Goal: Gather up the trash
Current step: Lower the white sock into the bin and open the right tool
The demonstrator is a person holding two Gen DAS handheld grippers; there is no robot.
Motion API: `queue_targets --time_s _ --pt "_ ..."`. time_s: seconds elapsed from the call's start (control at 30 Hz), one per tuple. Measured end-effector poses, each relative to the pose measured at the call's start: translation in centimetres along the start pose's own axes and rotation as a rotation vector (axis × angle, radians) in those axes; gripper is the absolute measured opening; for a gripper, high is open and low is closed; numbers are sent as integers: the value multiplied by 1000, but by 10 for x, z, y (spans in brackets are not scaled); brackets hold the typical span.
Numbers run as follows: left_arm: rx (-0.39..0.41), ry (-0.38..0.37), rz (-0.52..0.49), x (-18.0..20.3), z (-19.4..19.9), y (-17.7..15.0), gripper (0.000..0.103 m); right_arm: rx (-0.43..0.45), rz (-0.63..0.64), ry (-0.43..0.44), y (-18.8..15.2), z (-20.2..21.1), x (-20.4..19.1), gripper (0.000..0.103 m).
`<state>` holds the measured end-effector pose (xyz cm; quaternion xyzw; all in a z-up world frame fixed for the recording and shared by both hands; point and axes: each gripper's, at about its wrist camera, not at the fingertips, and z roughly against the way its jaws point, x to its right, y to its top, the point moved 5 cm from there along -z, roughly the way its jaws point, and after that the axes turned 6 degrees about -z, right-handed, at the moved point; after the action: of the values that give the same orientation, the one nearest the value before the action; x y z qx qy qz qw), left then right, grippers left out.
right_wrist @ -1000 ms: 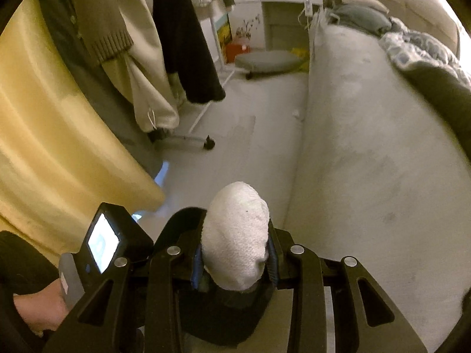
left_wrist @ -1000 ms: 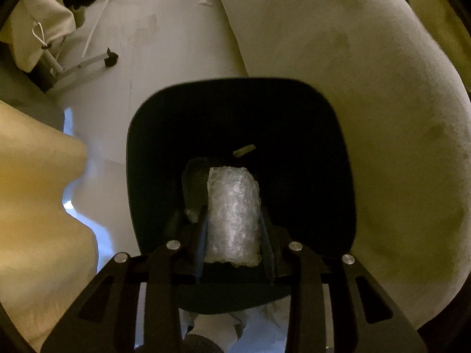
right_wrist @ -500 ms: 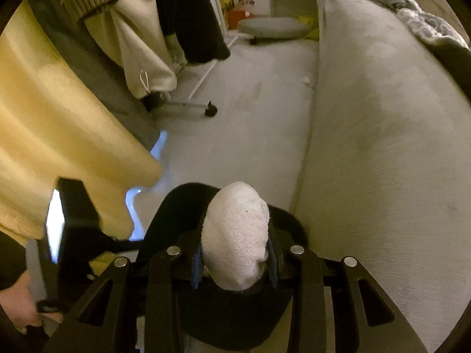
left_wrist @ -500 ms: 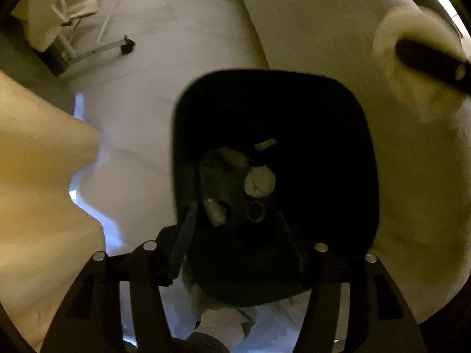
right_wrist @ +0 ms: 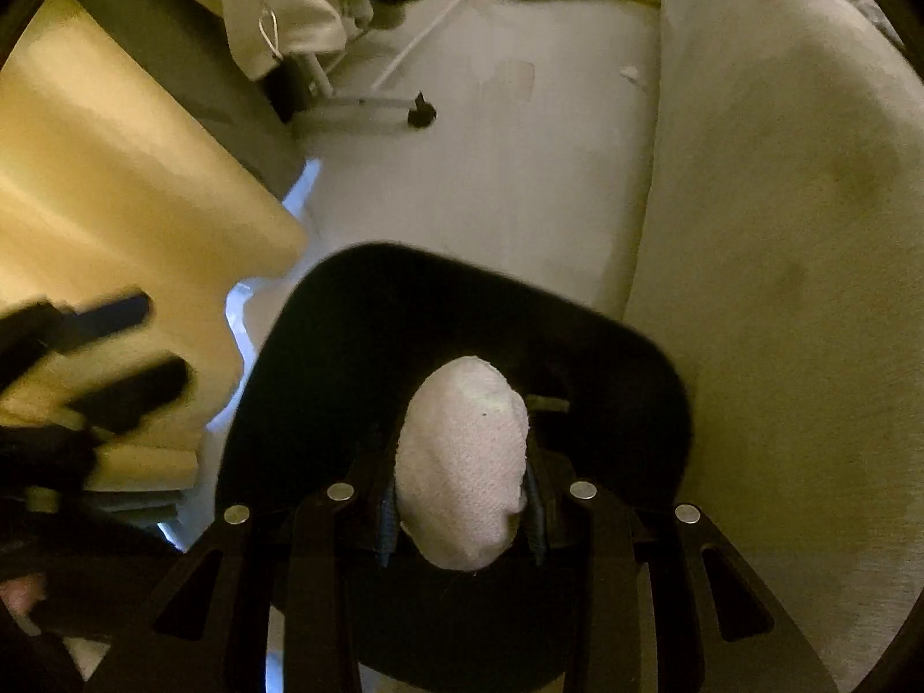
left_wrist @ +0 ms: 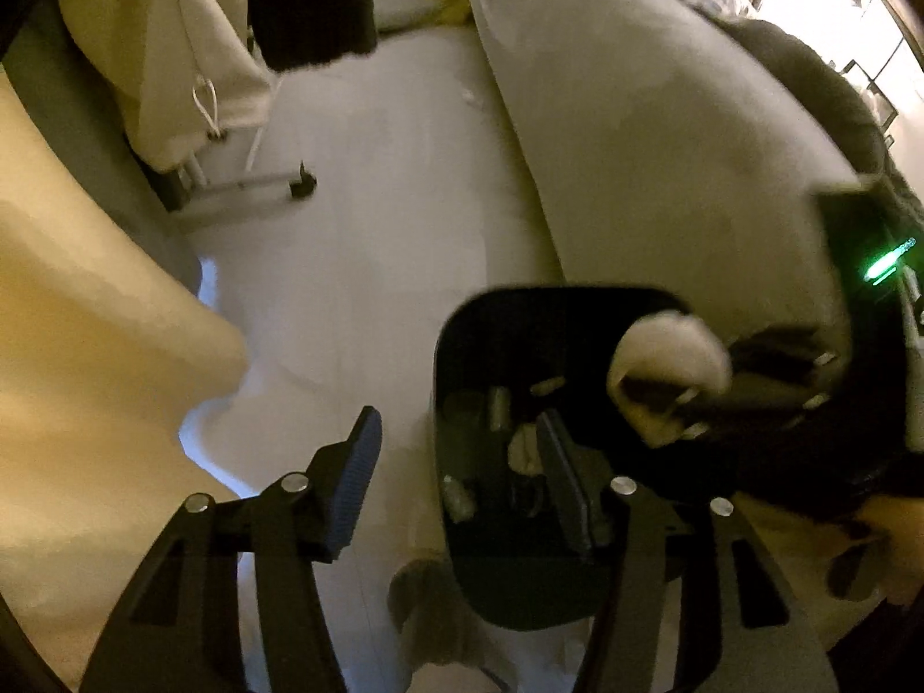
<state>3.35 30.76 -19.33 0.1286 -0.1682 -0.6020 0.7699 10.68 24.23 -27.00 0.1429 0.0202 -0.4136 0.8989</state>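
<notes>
In the left wrist view, the left gripper (left_wrist: 456, 462) hangs off to the left of the black bin (left_wrist: 462, 381), its jaws closing with nothing between them, while the right gripper (left_wrist: 664, 404) reaches in from the right over the bin's mouth, clamped on a white paper wad (left_wrist: 670, 352). In the right wrist view, that right gripper (right_wrist: 462, 496) points steeply down with the paper wad (right_wrist: 462, 462) squeezed between its pads, the wad's long axis running forward along the fingers and its tip directly above the dark opening of the bin (right_wrist: 462, 300). The right hand is judged the nearer one, and the drop turns on the wad being inside the rim, which it appears to be.
</notes>
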Motion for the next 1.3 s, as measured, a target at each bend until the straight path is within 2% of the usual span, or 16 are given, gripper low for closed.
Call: queue_targets --time_s 0.33,0.47,0.53,0.7,0.83,0.93,1.07,1.2,1.3 --pt "228 -2 -42 11 56 36 53 -106 29 -10 -19 -32 -9 35" --pt "285 -17 -71 19 76 50 53 -136 28 -23 -25 -38 -7 36" --pt "316 -9 -101 24 86 56 53 -148 23 -28 -28 -39 -4 39" --pt "385 -7 -152 37 112 64 53 -151 25 -32 -31 -39 -4 58" --pt "447 -10 -187 46 138 75 53 -148 27 -29 -32 -38 -6 64" --pt "495 -24 -192 50 155 82 56 -125 20 -20 -30 -32 -7 70" --pt "538 -40 -182 57 170 90 59 -70 20 7 -23 -12 -12 70" --pt "576 -59 -178 65 183 99 66 53 32 42 -6 33 -17 74" --pt "603 -68 -170 71 192 104 71 152 55 34 2 66 -17 77"
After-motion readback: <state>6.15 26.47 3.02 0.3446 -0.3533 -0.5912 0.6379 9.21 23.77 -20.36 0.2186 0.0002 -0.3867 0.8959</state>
